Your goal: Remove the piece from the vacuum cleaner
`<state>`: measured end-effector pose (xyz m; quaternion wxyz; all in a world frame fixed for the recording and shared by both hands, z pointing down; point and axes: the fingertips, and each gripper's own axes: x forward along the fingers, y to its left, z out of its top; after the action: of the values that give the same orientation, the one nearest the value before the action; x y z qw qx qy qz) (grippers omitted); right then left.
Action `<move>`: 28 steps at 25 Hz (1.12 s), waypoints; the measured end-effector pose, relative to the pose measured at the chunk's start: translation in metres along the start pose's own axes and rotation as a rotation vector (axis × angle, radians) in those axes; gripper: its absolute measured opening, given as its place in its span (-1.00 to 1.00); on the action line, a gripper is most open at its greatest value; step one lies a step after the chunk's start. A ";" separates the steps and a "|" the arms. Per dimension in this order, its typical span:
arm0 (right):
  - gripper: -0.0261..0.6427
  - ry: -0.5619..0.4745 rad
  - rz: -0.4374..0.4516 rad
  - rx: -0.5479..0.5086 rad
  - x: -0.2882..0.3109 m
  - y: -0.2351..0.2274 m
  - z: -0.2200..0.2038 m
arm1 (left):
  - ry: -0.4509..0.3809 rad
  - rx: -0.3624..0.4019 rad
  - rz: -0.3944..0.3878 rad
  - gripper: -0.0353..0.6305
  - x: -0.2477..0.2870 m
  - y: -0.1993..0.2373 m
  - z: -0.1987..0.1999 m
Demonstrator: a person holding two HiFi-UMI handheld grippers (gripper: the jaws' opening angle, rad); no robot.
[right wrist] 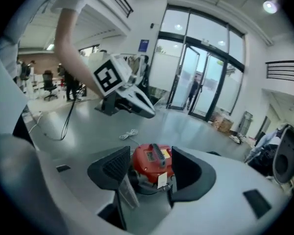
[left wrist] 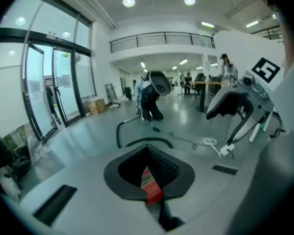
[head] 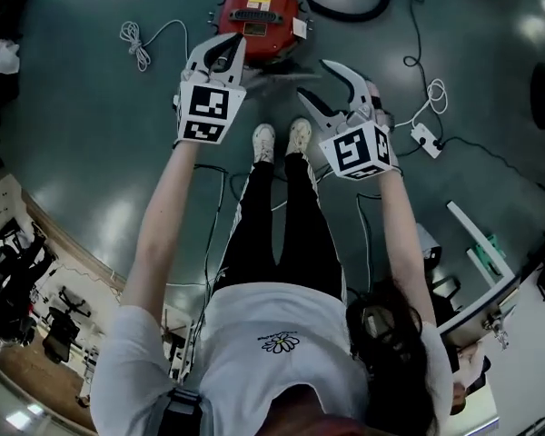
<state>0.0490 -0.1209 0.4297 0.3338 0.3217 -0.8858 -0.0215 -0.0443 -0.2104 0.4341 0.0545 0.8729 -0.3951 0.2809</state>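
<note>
Head view: L gripper (head: 240, 42) jaws together, R gripper (head: 313, 78) apart; vacuum (head: 274, 27) handle (head: 254, 14) lies crosswise.

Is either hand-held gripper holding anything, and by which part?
Nothing is held. The left hand-held gripper is shut and empty; the right hand-held gripper is open, short of the red vacuum cleaner.

Left of the round red vacuum cleaner (head: 257, 12) the grey floor (head: 82, 125) lies open, save one coiled white cord (head: 134, 45). On its right a looped black hose (head: 341, 16), thin black cables (head: 418, 53) and a white power strip (head: 424, 139) crowd the way.
</note>
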 end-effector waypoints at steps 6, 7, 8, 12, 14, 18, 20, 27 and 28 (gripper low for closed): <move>-0.16 0.264 0.302 -0.258 0.095 0.061 -0.136 | 0.291 0.178 -0.128 -0.88 0.097 -0.011 -0.111; -0.16 0.308 0.336 -0.270 0.107 0.072 -0.157 | 0.329 0.194 -0.149 -0.88 0.106 -0.016 -0.125; -0.16 0.350 0.362 -0.272 0.118 0.081 -0.175 | 0.365 0.207 -0.169 -0.88 0.113 -0.021 -0.138; -0.16 0.521 0.409 -0.224 0.155 0.099 -0.234 | 0.487 0.239 -0.240 -0.88 0.138 -0.036 -0.176; -0.16 0.612 0.426 -0.208 0.167 0.104 -0.255 | 0.548 0.238 -0.295 -0.88 0.144 -0.042 -0.189; -0.17 0.734 0.438 -0.257 0.177 0.116 -0.278 | 0.633 0.198 -0.389 -0.88 0.141 -0.051 -0.203; -0.67 0.749 0.371 -0.279 0.181 0.112 -0.278 | 0.642 0.192 -0.399 -0.88 0.140 -0.052 -0.203; -0.85 0.703 0.314 -0.248 0.175 0.128 -0.274 | 0.661 0.209 -0.365 -0.88 0.141 -0.050 -0.202; -0.85 0.691 0.328 -0.249 0.173 0.134 -0.274 | 0.664 0.212 -0.359 -0.88 0.141 -0.050 -0.202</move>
<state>0.0414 -0.0672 0.7759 0.6474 0.1213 -0.7516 0.0346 -0.0240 -0.2048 0.6846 0.1372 0.7906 -0.1658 0.5733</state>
